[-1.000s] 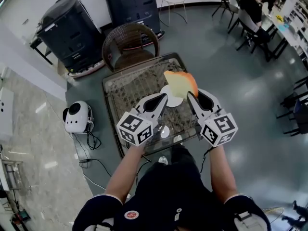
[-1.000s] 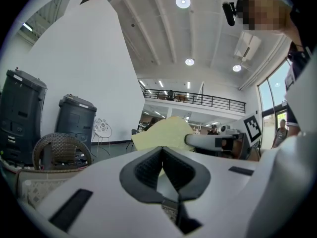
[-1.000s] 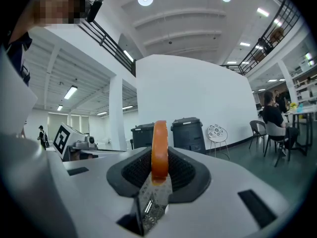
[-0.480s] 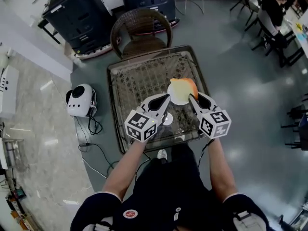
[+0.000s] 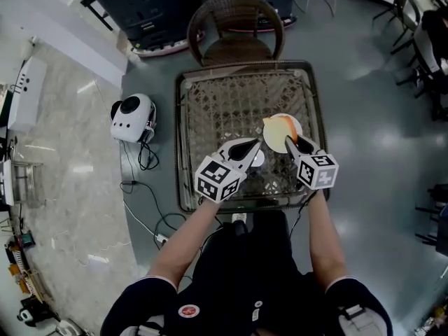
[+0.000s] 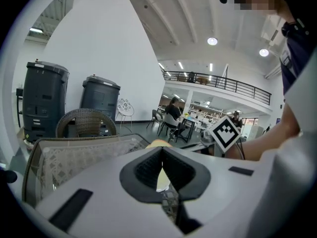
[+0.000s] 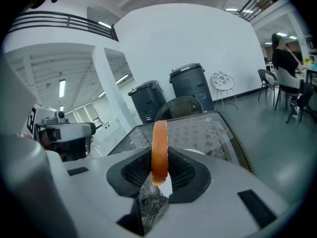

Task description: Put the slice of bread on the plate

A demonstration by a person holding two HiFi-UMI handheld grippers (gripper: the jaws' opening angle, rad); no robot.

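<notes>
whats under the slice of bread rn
The white plate lies below the slice of bread, which the right gripper grips on edge. The bread hides part of the plate; whether they touch is unclear.

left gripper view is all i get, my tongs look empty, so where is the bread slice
Observer: The right tongs are shut on the slice of bread, which stands on edge between them.
Operator: is it at the plate yet
Observer: In the head view the slice overlaps the white plate on the wicker table. Whether it touches the plate cannot be told.
</notes>
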